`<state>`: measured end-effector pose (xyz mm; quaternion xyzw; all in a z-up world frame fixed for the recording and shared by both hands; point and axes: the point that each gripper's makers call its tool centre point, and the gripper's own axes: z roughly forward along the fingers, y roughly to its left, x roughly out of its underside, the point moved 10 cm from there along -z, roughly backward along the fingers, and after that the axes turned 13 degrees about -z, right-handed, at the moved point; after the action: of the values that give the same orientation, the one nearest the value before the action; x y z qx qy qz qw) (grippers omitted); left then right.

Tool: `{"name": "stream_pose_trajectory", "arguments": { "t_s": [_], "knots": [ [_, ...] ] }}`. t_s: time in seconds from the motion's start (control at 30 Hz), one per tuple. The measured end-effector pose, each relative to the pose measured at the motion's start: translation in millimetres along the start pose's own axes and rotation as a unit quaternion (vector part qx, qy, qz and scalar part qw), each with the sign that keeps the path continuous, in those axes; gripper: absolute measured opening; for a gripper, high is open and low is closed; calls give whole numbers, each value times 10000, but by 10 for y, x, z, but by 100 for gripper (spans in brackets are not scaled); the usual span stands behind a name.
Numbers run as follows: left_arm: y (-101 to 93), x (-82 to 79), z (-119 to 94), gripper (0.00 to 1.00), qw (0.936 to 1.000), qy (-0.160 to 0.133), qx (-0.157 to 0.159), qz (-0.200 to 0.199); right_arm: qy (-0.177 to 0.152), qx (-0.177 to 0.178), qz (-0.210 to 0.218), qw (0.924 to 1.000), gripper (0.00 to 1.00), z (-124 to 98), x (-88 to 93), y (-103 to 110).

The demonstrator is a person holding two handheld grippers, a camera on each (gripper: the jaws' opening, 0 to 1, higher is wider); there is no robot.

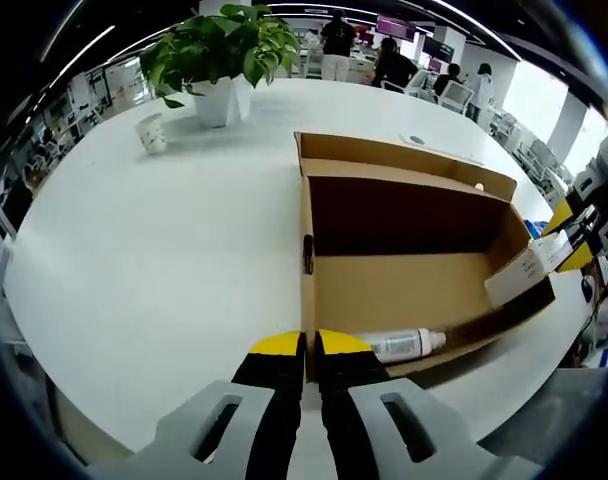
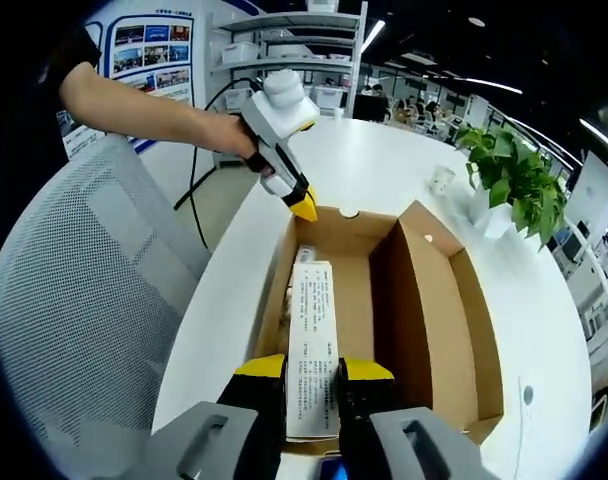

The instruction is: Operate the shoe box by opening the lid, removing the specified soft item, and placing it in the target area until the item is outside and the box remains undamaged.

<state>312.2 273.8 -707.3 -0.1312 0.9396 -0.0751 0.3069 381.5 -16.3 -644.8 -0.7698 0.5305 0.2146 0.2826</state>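
Shoe box (image 1: 404,270) sits open on the white table (image 1: 164,270), its lid (image 2: 439,300) folded up and back so the inside is reachable. One white tube (image 1: 402,345) lies on the box floor against the near wall in the left gripper view. The right gripper (image 2: 312,385) has its yellow-tipped jaws clamped on a flat white carton (image 2: 312,350), one end raised over the box edge, probably so it can be lifted out. The left gripper (image 1: 309,352) has its jaws pressed together on the box's corner wall, likely to steady the box so it does not shift or tear. I count one box, one tube, one carton, one potted plant (image 1: 219,55), one paper cup (image 1: 152,132), and one mesh chair (image 2: 84,300).
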Motion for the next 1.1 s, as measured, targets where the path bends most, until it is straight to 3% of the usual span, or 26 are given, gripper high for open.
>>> {"name": "stream_pose_trajectory", "arguments": {
  "t_s": [0.5,1.1],
  "knots": [
    [-51,25,-41,2,10000,7,-26,47,-96,238,29,9997,15,-355,14,-62],
    [-130,69,-131,2,9999,19,-57,96,-122,594,229,9979,15,-803,211,-126]
  ]
}}
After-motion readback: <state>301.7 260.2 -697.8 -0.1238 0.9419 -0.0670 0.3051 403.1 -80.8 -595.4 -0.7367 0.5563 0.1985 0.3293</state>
